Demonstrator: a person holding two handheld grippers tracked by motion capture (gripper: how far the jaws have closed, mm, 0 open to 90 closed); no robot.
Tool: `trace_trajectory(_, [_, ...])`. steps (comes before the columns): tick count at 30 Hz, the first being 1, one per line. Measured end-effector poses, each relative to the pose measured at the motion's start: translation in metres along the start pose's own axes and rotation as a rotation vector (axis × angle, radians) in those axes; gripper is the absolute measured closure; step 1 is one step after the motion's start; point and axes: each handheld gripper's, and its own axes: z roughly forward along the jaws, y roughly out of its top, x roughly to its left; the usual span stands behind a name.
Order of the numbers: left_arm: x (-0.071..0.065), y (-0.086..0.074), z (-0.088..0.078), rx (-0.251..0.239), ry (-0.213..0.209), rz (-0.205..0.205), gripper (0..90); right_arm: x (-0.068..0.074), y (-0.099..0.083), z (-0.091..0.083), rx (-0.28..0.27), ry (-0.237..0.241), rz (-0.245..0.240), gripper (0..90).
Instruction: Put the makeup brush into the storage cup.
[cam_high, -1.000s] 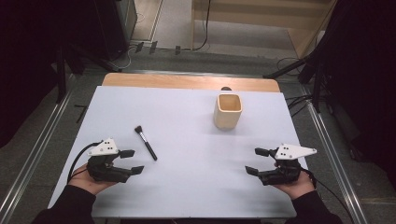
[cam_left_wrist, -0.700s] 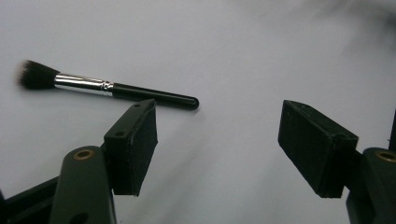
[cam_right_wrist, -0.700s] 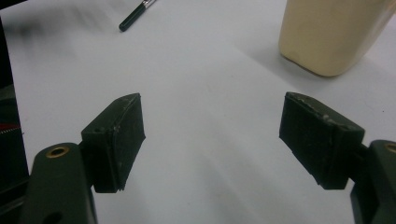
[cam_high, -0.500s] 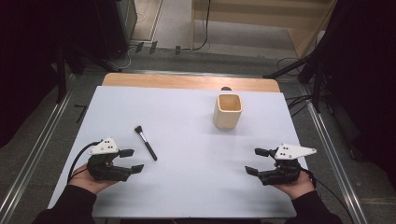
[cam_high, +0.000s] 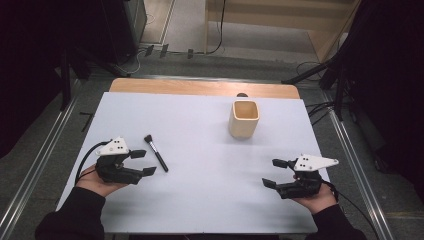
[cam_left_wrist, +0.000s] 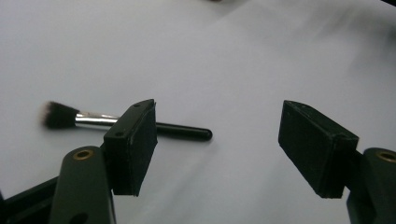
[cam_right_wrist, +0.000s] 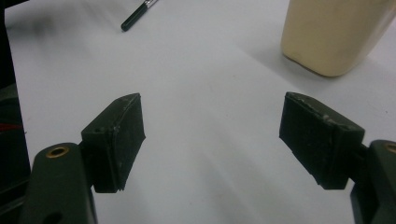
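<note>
At the left of the bench (cam_high: 200, 130), the left hand-held gripper (cam_high: 141, 163) rests low in the person's hand with its jaws spread wide and nothing between them. Just beside its tips lies the brush (cam_high: 155, 153), the thing nearest to being picked up; in the left gripper view the brush (cam_left_wrist: 140, 125) sits beyond the jaws, part of its handle hidden behind one jaw pad, apart from it as far as can be told. It looks light and stiff: a thin black handle, a bright metal ferrule and a soft dark tuft. The smooth round handle will likely roll or slip if pinched off-centre, and the bristles would splay and give no hold, so the handle near its middle, or just behind the ferrule, seems the best place to grip, jaws closing across it. Its long axis lies flat on the bench and runs diagonally in the high view, tuft pointing up and left toward the far side, handle end down and right toward the person. Further right stands the cup (cam_high: 244, 119), upright, mouth open, well apart from the brush. At the right, the right hand-held gripper (cam_high: 274, 173) is also wide open and holds nothing, resting well apart from the cup.
</note>
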Motion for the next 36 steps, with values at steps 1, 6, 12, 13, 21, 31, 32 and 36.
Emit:
trace_trajectory(1, [0.001,0.002,0.001,-0.003,-0.002,-0.002,29.2,0.0,0.0,0.0,0.0,-0.001,0.0,23.3])
trace_trajectory(6, [0.003,0.009,0.006,0.004,-0.001,0.012,29.0,0.0,0.0,0.0,-0.002,0.003,0.002,23.3])
trace_trajectory(12, [0.009,0.014,0.01,0.004,0.0,0.014,29.0,0.0,0.0,0.0,-0.002,0.006,-0.001,23.2])
trace_trajectory(13, [0.01,0.015,0.01,0.005,-0.001,0.012,29.0,0.0,0.0,0.0,-0.003,0.006,-0.001,23.2])
trace_trajectory(21, [0.02,0.026,0.016,-0.008,0.001,0.019,29.0,0.001,0.0,0.0,-0.003,0.011,-0.002,23.2])
trace_trajectory(31, [0.03,0.036,0.024,-0.019,0.005,0.033,29.0,0.0,0.0,0.002,-0.001,0.022,-0.007,23.2])
trace_trajectory(32, [0.032,0.038,0.025,-0.009,0.012,0.043,28.9,0.001,0.0,0.002,-0.002,0.022,-0.004,23.2])
trace_trajectory(36, [0.035,0.044,0.029,0.013,0.01,0.074,28.7,0.001,0.0,0.002,-0.004,0.025,-0.006,23.1])
